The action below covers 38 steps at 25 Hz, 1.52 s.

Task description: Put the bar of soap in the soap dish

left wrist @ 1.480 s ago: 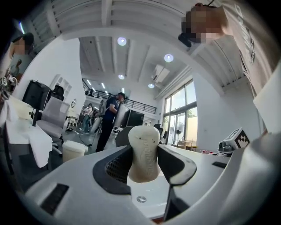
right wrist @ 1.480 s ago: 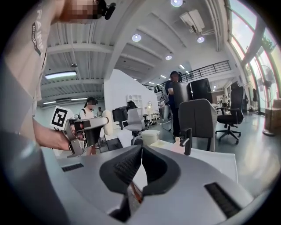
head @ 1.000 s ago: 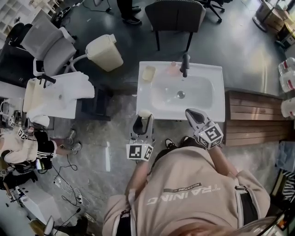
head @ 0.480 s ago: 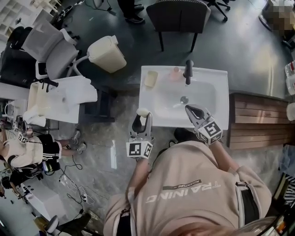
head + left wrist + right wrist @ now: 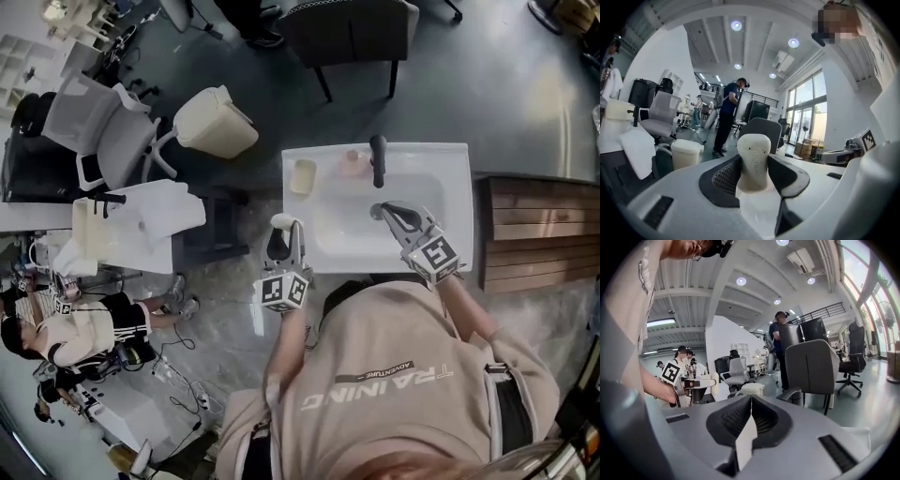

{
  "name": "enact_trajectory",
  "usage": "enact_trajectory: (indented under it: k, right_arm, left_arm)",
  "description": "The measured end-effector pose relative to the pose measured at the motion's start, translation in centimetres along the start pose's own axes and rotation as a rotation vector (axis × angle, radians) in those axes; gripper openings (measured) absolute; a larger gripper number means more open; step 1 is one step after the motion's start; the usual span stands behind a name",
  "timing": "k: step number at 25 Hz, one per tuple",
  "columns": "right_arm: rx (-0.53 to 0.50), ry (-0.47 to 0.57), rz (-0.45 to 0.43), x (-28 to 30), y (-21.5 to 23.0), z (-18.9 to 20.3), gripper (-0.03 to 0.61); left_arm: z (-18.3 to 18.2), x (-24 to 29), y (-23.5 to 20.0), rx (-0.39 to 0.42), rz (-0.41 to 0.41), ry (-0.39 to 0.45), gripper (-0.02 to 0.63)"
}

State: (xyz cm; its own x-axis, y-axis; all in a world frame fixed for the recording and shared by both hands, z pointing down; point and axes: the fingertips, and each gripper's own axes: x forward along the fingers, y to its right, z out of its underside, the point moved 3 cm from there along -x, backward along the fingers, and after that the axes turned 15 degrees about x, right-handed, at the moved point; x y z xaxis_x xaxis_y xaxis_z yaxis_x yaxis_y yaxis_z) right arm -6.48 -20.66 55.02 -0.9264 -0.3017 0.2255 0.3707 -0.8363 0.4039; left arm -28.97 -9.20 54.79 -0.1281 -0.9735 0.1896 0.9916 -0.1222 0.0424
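The left gripper (image 5: 751, 174) is closed on the bar of soap (image 5: 753, 154). The pale, rounded bar stands up between the two dark pads, gripped round its lower half, and its top is clear of them. The right gripper (image 5: 750, 414) has its jaws pressed together with nothing between them.

In the head view, the left gripper sits over the near left corner of the sink (image 5: 455, 159). Straight ahead of it, on the sink's far left corner, lies a small pale yellow tray (image 5: 302, 175), which I take to be the soap dish. To the right of the tray are a pink thing (image 5: 352, 164) and the dark tap (image 5: 378, 157). The right gripper hangs over the bowl, just short of the tap.

The step in hand looks like the carry, with the soap lifted and not yet in the dish. The next move calls for reaching forward until the bar is over the tray, lowering it into the tray, then parting the jaws.
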Motion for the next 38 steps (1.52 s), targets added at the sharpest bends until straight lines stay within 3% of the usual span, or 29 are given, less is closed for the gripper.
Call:
enact_trajectory:
  k: [10,26,38]
  right_arm:
    - [0.022,-0.008,0.072,0.0,1.5,-0.4,0.012]
    - [0.043,0.029,0.233,2.0,-1.0,-1.5,0.012]
    - [0.071,0.035,0.291,1.7,-0.1,-1.9,0.012]
  left_arm:
    - [3.9,6.2,-2.4,0.039,0.067,-0.111,0.175]
    - [9.5,12.9,-4.9,0.049,0.228,-0.228,0.175]
    - [11.3,13.9,-4.9,0.035,0.245,-0.313,0.175]
